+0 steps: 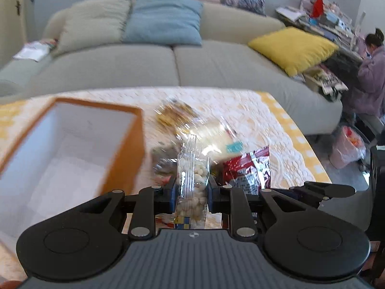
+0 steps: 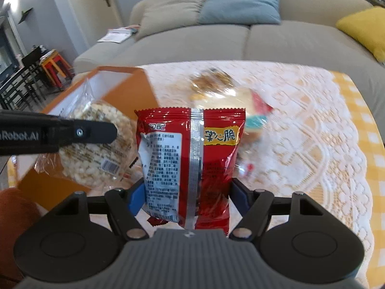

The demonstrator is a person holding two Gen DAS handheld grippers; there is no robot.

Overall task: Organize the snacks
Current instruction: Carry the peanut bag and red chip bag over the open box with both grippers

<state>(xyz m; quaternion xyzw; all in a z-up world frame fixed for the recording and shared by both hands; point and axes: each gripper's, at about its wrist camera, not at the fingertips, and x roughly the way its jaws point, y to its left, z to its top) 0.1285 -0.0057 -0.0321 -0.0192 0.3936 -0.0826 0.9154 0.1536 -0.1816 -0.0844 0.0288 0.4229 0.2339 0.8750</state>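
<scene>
My left gripper (image 1: 191,190) is shut on a clear bag of puffed rice cake (image 1: 192,183), held just right of an open orange box (image 1: 72,144) with a white inside. In the right wrist view the same rice cake bag (image 2: 96,144) hangs at the box (image 2: 127,89) mouth, under the left gripper's finger (image 2: 96,132). My right gripper (image 2: 187,192) is shut on a red snack packet (image 2: 190,159), held above the table; the packet also shows in the left wrist view (image 1: 247,168).
Several more clear and coloured snack bags (image 1: 187,120) lie on the lace-covered yellow table (image 2: 312,132) beyond the box. A grey sofa (image 1: 168,65) with cushions stands behind. A person (image 1: 370,72) sits at a cluttered desk far right.
</scene>
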